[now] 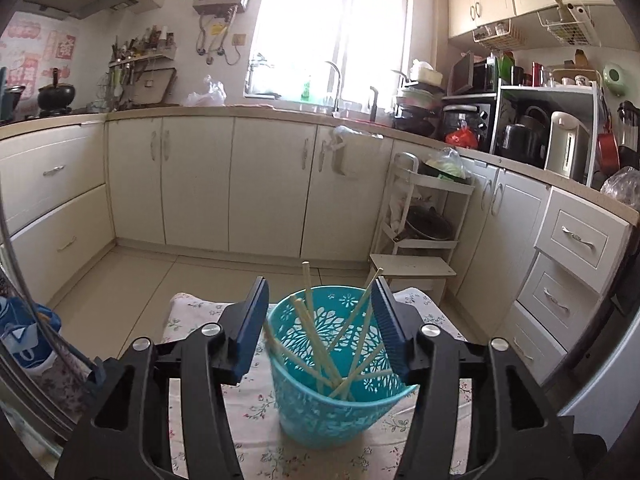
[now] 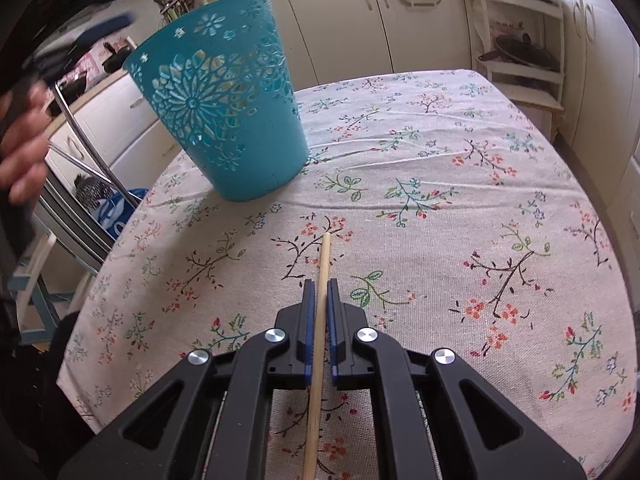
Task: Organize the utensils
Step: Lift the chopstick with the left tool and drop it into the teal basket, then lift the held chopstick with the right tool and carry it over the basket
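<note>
A teal openwork basket (image 1: 320, 412) stands on the flowered tablecloth (image 1: 248, 420) and holds several pale wooden chopsticks (image 1: 308, 320) that lean against its wall. My left gripper (image 1: 320, 284) hovers over the basket's near rim, open, with nothing between its blue pads. In the right wrist view the same basket (image 2: 224, 120) stands at the table's far left. The left gripper (image 2: 100, 28) shows blurred beyond it, in a person's hand (image 2: 24, 152). My right gripper (image 2: 320, 284) is shut on one chopstick (image 2: 325, 256), which points forward just over the cloth (image 2: 440, 200).
A metal chair frame (image 2: 92, 152) and a blue bag (image 2: 116, 216) are off the table's left edge. A white trolley shelf (image 1: 424, 216) with pots stands beyond the far edge, against cream cabinets (image 1: 200, 180). Drawers (image 1: 572, 264) line the right side.
</note>
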Demonstrator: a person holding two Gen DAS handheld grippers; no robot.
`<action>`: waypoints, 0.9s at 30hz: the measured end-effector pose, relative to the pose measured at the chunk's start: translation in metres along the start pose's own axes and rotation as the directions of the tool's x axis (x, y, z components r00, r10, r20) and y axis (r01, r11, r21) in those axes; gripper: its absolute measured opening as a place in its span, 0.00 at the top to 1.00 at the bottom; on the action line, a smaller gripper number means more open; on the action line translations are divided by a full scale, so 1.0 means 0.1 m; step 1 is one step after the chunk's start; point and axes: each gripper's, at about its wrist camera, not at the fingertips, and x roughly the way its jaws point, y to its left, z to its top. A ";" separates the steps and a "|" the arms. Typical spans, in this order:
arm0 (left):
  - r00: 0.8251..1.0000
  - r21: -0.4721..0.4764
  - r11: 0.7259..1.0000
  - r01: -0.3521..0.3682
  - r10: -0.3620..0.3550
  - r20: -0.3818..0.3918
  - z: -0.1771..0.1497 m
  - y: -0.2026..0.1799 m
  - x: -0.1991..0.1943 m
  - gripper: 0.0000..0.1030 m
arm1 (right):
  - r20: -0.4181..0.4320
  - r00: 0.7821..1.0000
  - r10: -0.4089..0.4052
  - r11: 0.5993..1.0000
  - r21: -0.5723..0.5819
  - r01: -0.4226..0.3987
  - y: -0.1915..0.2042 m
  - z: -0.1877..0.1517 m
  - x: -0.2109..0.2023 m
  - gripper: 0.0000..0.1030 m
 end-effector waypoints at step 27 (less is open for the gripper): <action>0.920 -0.153 0.980 -0.131 0.062 -0.388 -1.53 0.63 0.11 0.24 | -0.053 0.986 -0.161 0.980 -0.129 0.153 0.27 0.06 0.04 0.93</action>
